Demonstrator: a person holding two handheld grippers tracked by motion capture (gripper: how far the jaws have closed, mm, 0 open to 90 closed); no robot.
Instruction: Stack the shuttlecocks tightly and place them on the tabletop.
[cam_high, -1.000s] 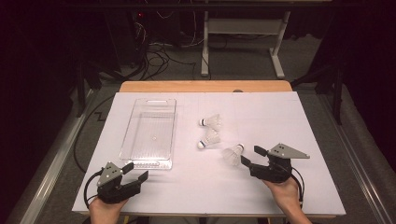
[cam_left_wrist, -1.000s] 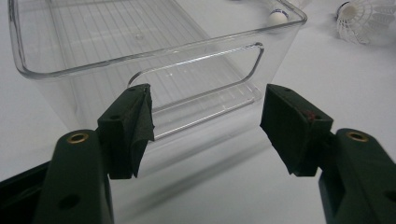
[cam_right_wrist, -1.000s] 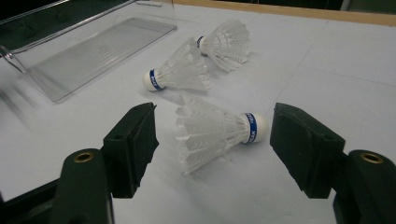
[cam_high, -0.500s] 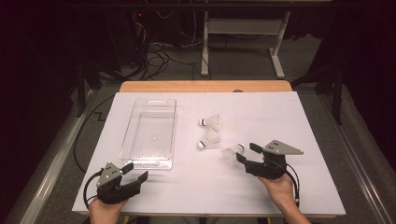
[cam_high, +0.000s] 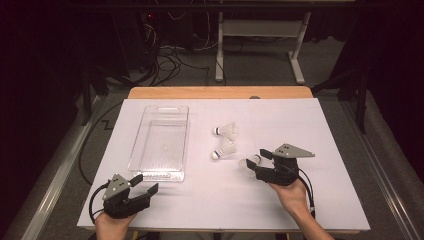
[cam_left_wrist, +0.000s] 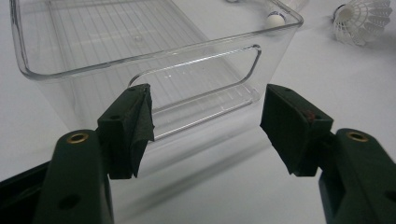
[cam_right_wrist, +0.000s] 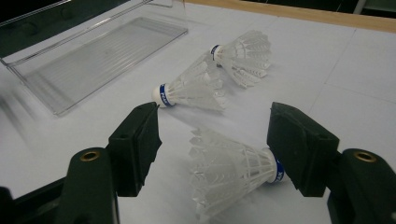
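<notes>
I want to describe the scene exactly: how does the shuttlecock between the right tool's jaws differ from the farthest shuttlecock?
The near shuttlecock lies between the right tool's open jaws; the far shuttlecock lies free on the table. In the right gripper view the near one's cork points right, the far one's left. Both are white with a blue band.

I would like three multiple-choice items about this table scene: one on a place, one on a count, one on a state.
1. Where does the clear bin stand?
A. left of the shuttlecocks
B. right of them
C. on top of them

2. How many shuttlecocks lie on the table?
A. one
B. three
C. five

3. How stand the jaws of the right gripper?
A. open around the nearest shuttlecock
B. shut and empty
C. clamped on the bin

Key: 1 A, as the high view shows it; 2 B, counted there; 3 A, gaps show beside both pads.
</notes>
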